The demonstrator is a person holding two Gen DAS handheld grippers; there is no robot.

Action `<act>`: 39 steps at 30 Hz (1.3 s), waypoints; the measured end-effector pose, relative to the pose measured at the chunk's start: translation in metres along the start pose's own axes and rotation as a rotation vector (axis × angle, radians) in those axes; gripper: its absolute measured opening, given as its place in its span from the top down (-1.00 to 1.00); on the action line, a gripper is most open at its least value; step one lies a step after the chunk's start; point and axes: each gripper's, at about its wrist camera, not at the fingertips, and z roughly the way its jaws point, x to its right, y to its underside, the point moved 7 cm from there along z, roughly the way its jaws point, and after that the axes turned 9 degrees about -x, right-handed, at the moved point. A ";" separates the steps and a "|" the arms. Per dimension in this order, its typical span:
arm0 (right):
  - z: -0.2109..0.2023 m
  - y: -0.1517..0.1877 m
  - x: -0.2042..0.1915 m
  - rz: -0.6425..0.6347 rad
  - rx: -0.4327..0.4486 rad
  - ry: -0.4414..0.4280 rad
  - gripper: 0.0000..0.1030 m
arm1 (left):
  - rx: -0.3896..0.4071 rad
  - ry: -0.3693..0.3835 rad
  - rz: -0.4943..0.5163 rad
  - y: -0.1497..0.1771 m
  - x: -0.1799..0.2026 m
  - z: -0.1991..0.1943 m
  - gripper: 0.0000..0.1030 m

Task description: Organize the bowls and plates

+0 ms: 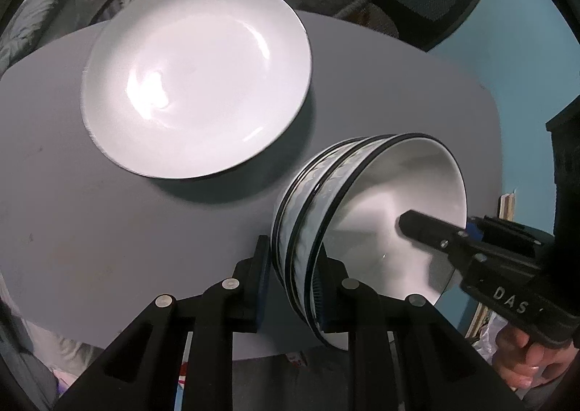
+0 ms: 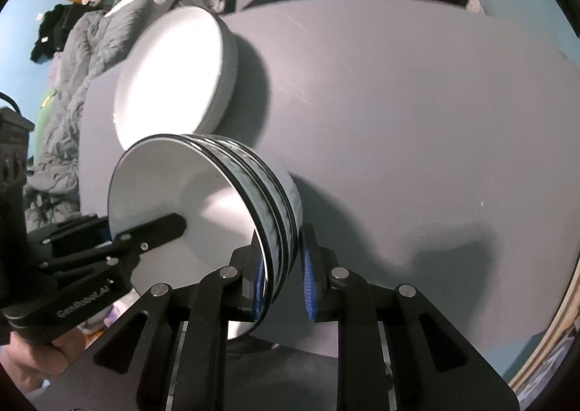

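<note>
Left wrist view shows the left tool (image 1: pixel 295 287) pinching the near rim of a stack of bowls (image 1: pixel 362 208), one finger outside the wall and the other inside. These bowls are nested, white within, with dark rims and a pale blue patterned band; how many are stacked is hard to count, since only the rim bands show. Across the stack, the right tool (image 1: pixel 409 224) reaches in from the right with one finger lying inside the top bowl, its partner hidden behind the wall, and a hand (image 1: pixel 525 360) at the picture's edge grips its handle. A white plate (image 1: pixel 195 77) sits flat on the grey tabletop (image 1: pixel 90 229) beyond the bowls, apart from them. From the right wrist view, the right tool (image 2: pixel 282 276) clamps the opposite rim between blue pads, and the plate (image 2: pixel 170 73) looks thick at its edge, possibly more than one, though blur prevents telling. Whether the bowls' base touches the tabletop is hidden in both views. Bedding and a chair back behind the tabletop are cut off.
</note>
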 end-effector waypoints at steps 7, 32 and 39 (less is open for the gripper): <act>-0.025 -0.019 -0.034 -0.086 0.050 0.037 0.65 | 0.041 0.012 -0.038 -0.002 -0.014 -0.032 0.61; -0.001 -0.084 -0.078 -0.109 0.040 0.018 0.67 | 0.126 -0.055 -0.101 -0.075 -0.076 -0.059 0.61; 0.012 -0.095 -0.081 -0.101 0.025 0.041 0.68 | 0.133 -0.068 -0.095 -0.083 -0.086 -0.046 0.61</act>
